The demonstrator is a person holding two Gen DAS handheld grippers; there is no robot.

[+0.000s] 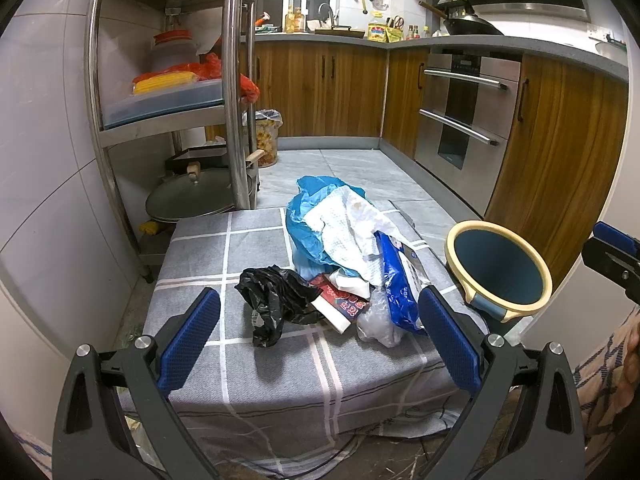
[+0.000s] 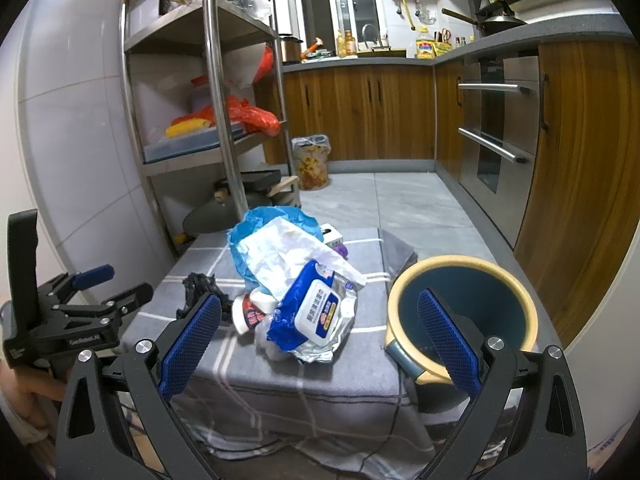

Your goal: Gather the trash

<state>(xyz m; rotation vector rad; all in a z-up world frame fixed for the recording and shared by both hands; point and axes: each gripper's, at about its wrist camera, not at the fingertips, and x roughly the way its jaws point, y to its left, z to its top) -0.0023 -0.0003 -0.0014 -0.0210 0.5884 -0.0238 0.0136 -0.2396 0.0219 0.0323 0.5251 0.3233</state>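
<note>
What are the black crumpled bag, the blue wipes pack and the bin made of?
Crumpled black bag: thin plastic film, glossy creases. Blue-and-white wipes pack: soft plastic film with a printed flap label, shiny wrinkles. Round bin with cream rim and dark teal inside: probably rigid moulded plastic, smooth matte walls.

A low table (image 1: 256, 364) under a grey checked cloth carries a trash heap: a black bag (image 1: 276, 300) near left, a blue bag (image 1: 308, 216) with white paper (image 1: 348, 224) far, a wipes pack (image 2: 316, 312) near right, touching a small red-printed packet (image 1: 344, 300).
</note>
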